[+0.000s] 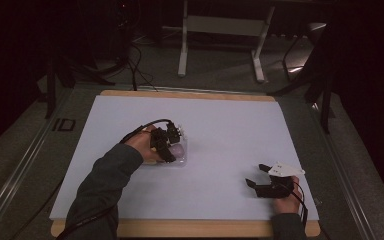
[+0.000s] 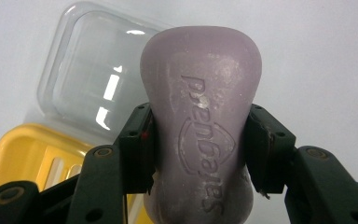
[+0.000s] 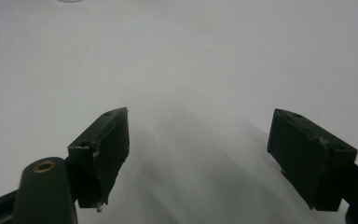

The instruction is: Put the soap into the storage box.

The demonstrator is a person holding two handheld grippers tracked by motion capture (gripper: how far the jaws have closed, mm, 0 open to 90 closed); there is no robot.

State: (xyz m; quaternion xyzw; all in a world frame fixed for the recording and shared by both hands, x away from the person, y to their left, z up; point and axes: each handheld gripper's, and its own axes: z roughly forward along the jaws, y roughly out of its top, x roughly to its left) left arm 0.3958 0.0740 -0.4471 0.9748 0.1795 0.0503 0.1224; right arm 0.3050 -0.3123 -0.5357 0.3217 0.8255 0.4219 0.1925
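Observation:
A pale purple bar of soap (image 2: 203, 121) with embossed lettering stands between the jaws of my left gripper (image 2: 200, 149), which is shut on its waist. Behind it lies a soap box with a yellow base (image 2: 25, 154) and a clear lid (image 2: 88, 77) hinged open. In the high view the left gripper (image 1: 172, 147) hovers over that box and the soap (image 1: 179, 150) near the middle of the white sheet. My right gripper (image 1: 257, 175) rests near the front right of the sheet, open with nothing between its jaws; in its own view the gripper (image 3: 198, 156) faces bare white surface.
The white sheet (image 1: 220, 125) covers a wooden tabletop (image 1: 190, 229). Beyond the table's far edge are a white desk frame (image 1: 220, 40), cables on the floor (image 1: 135, 65) and dark stands at both sides.

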